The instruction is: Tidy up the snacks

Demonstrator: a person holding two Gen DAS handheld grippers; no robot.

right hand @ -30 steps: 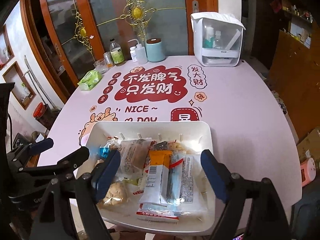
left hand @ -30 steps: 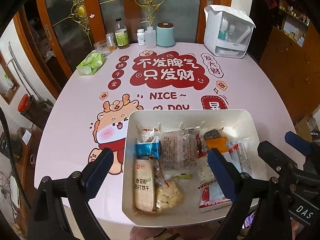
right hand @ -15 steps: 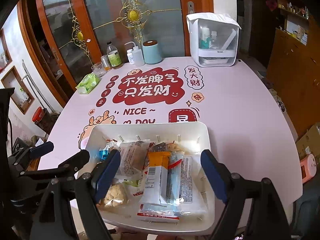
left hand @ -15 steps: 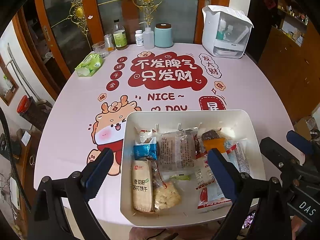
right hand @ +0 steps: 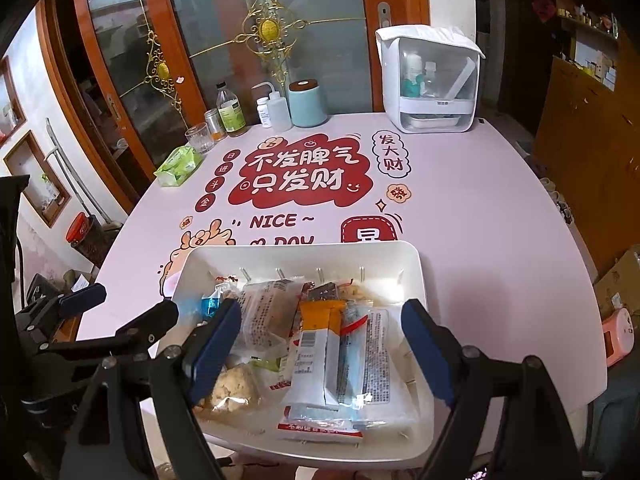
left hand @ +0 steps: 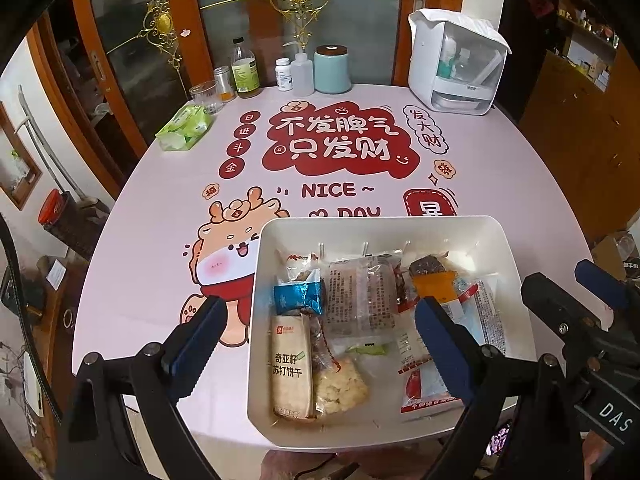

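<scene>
Snack packets fill white tray on table.

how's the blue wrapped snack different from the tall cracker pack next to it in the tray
The blue wrapped snack is small, shiny foil, lying crosswise. The cracker pack is longer, pale cream with dark printed characters, lying lengthwise toward the tray's near wall. The blue one sits farther back, just beyond the cracker pack's far end. Both lie sealed along the tray's left side.
</scene>
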